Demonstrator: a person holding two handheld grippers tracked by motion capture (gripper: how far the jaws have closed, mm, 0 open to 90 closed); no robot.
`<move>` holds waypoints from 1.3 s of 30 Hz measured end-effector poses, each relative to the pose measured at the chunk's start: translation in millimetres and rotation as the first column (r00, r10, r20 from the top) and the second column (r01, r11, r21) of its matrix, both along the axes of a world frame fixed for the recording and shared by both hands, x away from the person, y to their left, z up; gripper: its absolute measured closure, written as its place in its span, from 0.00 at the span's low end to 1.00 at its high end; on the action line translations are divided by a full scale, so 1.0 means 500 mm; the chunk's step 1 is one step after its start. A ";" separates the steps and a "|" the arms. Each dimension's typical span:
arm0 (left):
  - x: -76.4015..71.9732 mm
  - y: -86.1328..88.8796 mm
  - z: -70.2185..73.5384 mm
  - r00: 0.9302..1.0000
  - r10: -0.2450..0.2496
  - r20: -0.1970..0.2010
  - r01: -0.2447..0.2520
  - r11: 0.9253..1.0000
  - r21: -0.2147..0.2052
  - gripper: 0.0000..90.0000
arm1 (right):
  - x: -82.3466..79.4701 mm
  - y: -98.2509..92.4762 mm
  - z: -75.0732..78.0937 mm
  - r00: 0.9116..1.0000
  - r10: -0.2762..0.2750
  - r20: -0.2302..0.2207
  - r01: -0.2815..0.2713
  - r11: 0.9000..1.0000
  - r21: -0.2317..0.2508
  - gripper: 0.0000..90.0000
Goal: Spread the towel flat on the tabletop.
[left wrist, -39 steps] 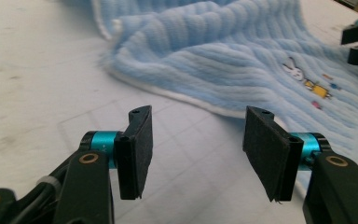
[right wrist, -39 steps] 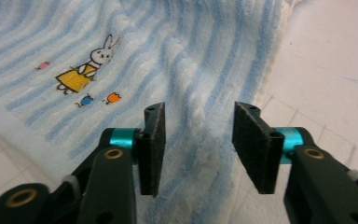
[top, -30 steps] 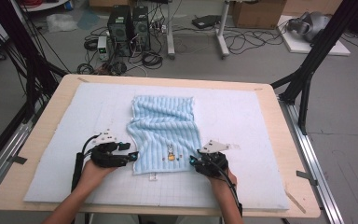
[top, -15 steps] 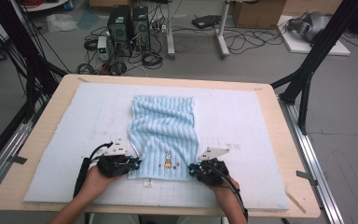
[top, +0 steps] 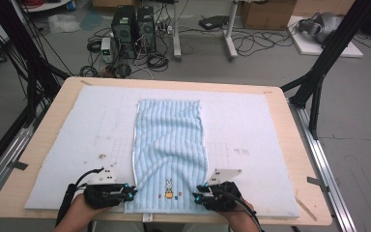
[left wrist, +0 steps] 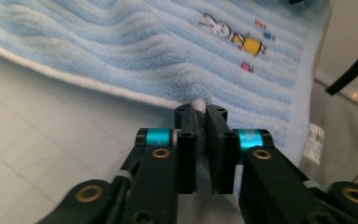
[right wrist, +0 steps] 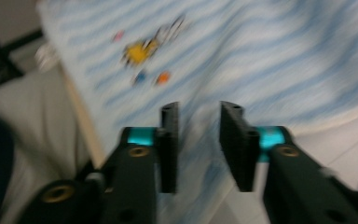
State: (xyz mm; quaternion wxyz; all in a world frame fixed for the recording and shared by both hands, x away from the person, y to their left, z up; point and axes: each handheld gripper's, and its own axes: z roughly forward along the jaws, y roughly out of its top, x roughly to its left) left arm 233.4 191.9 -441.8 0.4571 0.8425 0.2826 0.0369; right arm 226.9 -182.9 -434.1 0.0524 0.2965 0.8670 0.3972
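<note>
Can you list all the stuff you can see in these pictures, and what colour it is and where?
towel: 1, light blue with white stripes, spread flat down the middle of the mat, near edge at the table's front
bunny picture: 1, white and yellow, on the towel's near end
mat: 1, pale blue-white, covers the table top
table: 1, light wood
computer towers: 2, black, on the floor behind the table
left gripper: 1, black, jaws pinching the towel's near left edge, just been loosening
right gripper: 1, black, jaws just opened, over the towel's near right edge
</note>
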 end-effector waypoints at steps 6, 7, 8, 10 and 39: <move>0.059 0.026 0.032 0.984 0.171 0.047 -0.164 0.978 -0.131 0.52 | 0.060 0.033 0.018 0.985 -0.114 0.133 0.106 0.992 0.064 0.55; 0.071 0.031 0.038 0.980 0.191 0.056 -0.182 0.973 -0.145 0.50 | 0.073 0.043 0.018 0.983 -0.119 0.143 0.111 0.992 0.062 0.55; 0.081 0.035 0.043 0.976 0.210 0.060 -0.198 0.967 -0.158 0.50 | 0.087 0.054 0.017 0.982 -0.120 0.144 0.113 0.992 0.058 0.55; 0.091 0.040 0.048 0.972 0.226 0.067 -0.212 0.963 -0.169 0.50 | 0.112 0.076 0.008 0.985 -0.107 0.138 0.103 0.994 0.033 0.57; 0.225 0.032 0.028 0.954 0.297 0.041 -0.288 0.945 -0.154 0.49 | 0.120 0.042 -0.004 0.994 0.101 0.039 -0.104 0.989 0.103 0.62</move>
